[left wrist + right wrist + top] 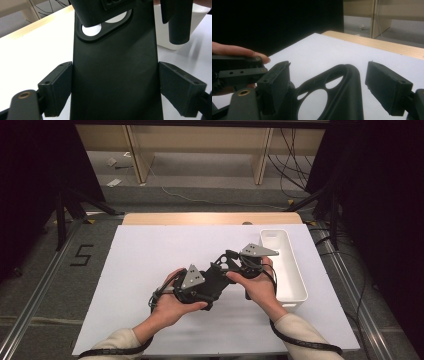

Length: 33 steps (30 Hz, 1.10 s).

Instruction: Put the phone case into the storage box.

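Here: one black plastic bracket [115, 75], above the white sheet [140, 270], clamped between the left gripper [200, 287] pads; its looped end sits between the right gripper [327, 87] pads, one touching, one apart. White bin [292, 275] beside.

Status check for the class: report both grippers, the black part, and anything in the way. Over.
Left gripper clamped across the black part. Right gripper open around its looped end, right pad clear. White bin just right of the hands; nothing blocking.
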{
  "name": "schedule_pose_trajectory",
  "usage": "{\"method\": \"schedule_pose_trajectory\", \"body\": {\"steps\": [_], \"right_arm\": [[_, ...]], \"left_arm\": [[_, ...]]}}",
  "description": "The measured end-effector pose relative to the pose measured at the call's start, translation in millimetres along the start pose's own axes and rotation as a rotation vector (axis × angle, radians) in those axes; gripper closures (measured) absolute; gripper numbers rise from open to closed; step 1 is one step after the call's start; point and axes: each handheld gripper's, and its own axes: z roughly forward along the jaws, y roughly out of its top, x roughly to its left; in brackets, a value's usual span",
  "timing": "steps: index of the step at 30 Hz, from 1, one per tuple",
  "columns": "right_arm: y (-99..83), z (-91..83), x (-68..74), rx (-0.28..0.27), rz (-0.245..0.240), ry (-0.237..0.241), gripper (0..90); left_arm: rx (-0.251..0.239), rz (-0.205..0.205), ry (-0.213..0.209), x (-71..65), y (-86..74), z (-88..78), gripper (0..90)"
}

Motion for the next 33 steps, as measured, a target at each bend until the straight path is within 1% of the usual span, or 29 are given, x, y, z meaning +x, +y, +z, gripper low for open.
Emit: {"method": "schedule_pose_trajectory", "body": {"steps": [6, 12, 14, 16, 21, 24, 26, 27, 28, 30, 31, 32, 33], "right_arm": [[0.3, 0.7, 0.3, 0.002, 0.003, 0.009, 25.7], [-0.3, 1.2, 0.3, 0.006, 0.024, 0.025, 34.9], [-0.3, 1.4, 0.1, 0.013, 0.034, 0.037, 37.3], [-0.1, 1.2, 0.0, 0.019, 0.036, 0.037, 39.2], [0.9, -1.2, -3.5, 0.011, 0.050, 0.031, 49.2], [2.3, -2.2, -3.7, 0.006, 0.066, 0.033, 55.0], [3.4, -3.0, -3.5, -0.003, 0.088, 0.040, 60.6], [3.9, -3.8, -3.1, 0.003, 0.105, 0.043, 63.0], [4.4, -4.6, -3.0, 0.001, 0.129, 0.055, 67.9], [6.6, -6.9, -1.4, -0.020, 0.205, 0.104, 74.0], [8.4, -8.3, 1.1, -0.025, 0.217, 0.109, 76.2], [10.3, -9.2, 4.0, -0.032, 0.229, 0.132, 77.6], [12.9, -10.2, 7.8, -0.020, 0.196, 0.121, 77.7]], "left_arm": [[-0.003, -0.003, 0.001, 0.1, 0.2, -0.3, 15.2], [-0.003, -0.006, 0.002, -0.3, -0.1, -0.1, 15.2], [-0.004, -0.002, 0.005, -0.2, -0.3, 0.0, 15.1], [-0.004, -0.003, 0.004, -0.1, -0.2, 0.0, 15.1], [-0.011, -0.002, -0.001, -0.3, -0.2, 0.3, 14.9], [-0.008, 0.017, 0.007, -0.3, -0.9, 0.7, 14.7], [-0.003, 0.028, 0.016, -0.7, -1.4, 2.2, 14.5], [-0.001, 0.030, 0.016, -0.8, -2.1, 3.1, 14.3], [0.004, 0.036, 0.015, -0.8, -2.7, 3.6, 14.2], [-0.001, 0.047, 0.013, -1.9, -2.9, 5.0, 13.7], [-0.005, 0.039, 0.011, -2.3, -2.2, 4.9, 13.5], [-0.012, 0.031, 0.011, -1.8, -1.4, 4.4, 18.0], [-0.008, 0.014, -0.007, -2.0, -1.5, 4.0, 16.1]]}}
